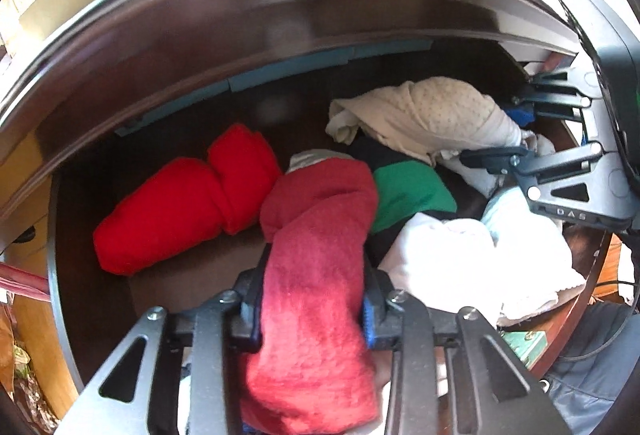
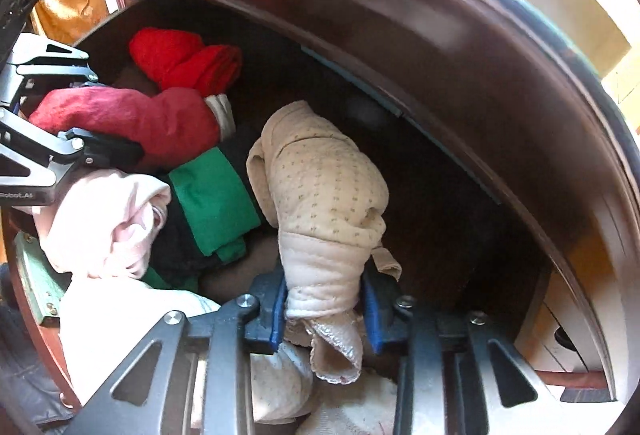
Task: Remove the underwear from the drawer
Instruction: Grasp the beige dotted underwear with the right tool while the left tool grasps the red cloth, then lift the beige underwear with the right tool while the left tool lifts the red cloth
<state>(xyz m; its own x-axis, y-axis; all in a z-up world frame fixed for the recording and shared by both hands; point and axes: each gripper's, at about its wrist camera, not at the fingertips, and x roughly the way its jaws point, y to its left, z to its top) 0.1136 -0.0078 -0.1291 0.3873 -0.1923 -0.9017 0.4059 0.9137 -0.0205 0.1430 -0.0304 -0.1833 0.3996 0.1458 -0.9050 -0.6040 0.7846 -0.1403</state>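
The open dark wooden drawer (image 1: 92, 235) holds rolled underwear. My left gripper (image 1: 312, 299) is shut on a dark red rolled piece (image 1: 316, 255), which also shows at the left of the right wrist view (image 2: 132, 119). My right gripper (image 2: 326, 307) is shut on a cream dotted piece (image 2: 324, 195), seen at the back right of the left wrist view (image 1: 432, 111). The right gripper (image 1: 516, 139) shows there at the right edge. The left gripper (image 2: 80, 119) shows at the left of the right wrist view.
A bright red roll (image 1: 184, 199) lies at the drawer's left. A green and black piece (image 1: 408, 191) and white and pale pink pieces (image 1: 452, 259) lie between the grippers. The dresser's dark front edge (image 1: 240, 19) overhangs the drawer's back.
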